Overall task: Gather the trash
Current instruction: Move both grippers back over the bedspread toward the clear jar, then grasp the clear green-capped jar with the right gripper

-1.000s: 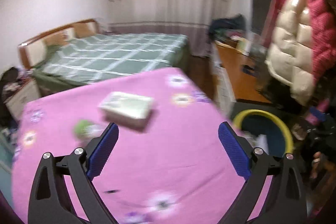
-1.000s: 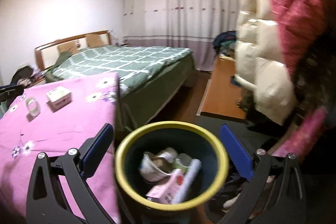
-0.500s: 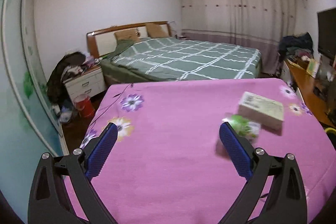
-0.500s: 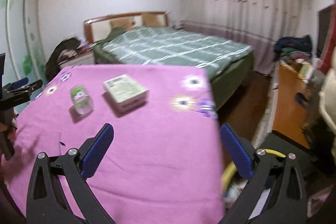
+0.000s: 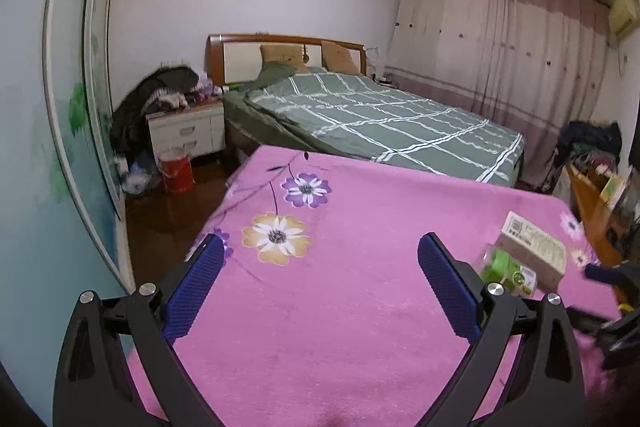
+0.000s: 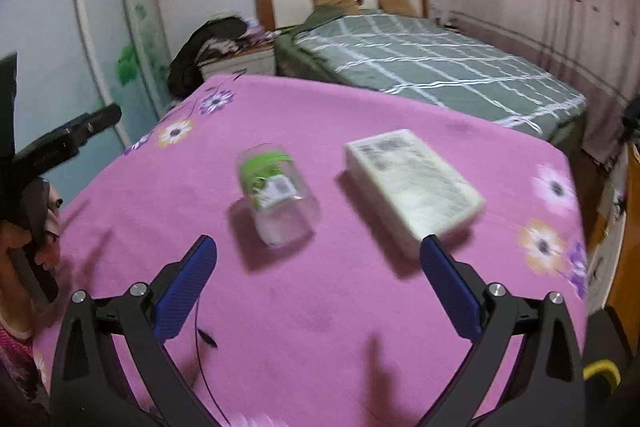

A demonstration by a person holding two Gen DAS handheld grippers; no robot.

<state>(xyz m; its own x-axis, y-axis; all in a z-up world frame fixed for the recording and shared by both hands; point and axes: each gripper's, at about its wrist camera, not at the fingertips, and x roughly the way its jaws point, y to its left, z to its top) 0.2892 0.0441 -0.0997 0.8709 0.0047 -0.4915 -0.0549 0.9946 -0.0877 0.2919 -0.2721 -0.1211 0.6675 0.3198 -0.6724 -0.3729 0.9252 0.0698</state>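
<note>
So at this moment I had both tools over the desk (image 6: 360,307), the one with the pink flowered cloth. My right tool (image 6: 318,269) had its jaws spread wide with nothing between them, and same story for the left tool (image 5: 318,271), wide apart and empty.

Only container I could really make out was a clear plastic jar (image 6: 276,193) with a green label, lying on its side on the cloth. Its long axis ran near-to-far, one end toward my right tool and the other toward the bed (image 6: 432,63). The view was too blurry for me to say what was in it. Just right of it sat a pale flat box (image 6: 412,183), lying flat, its long axis angled from far-left to near-right. The two were near each other but not touching.

From the left wrist view, the same jar (image 5: 508,267) and box (image 5: 534,251) sat way off at the right, partly behind my left tool's right finger (image 5: 448,291).

A yellow rim (image 6: 598,369) poked in at the near right corner. Past the desk were the green checked bed, a nightstand (image 5: 186,131) piled with clothes, and a red bucket (image 5: 176,173) on the floor.
</note>
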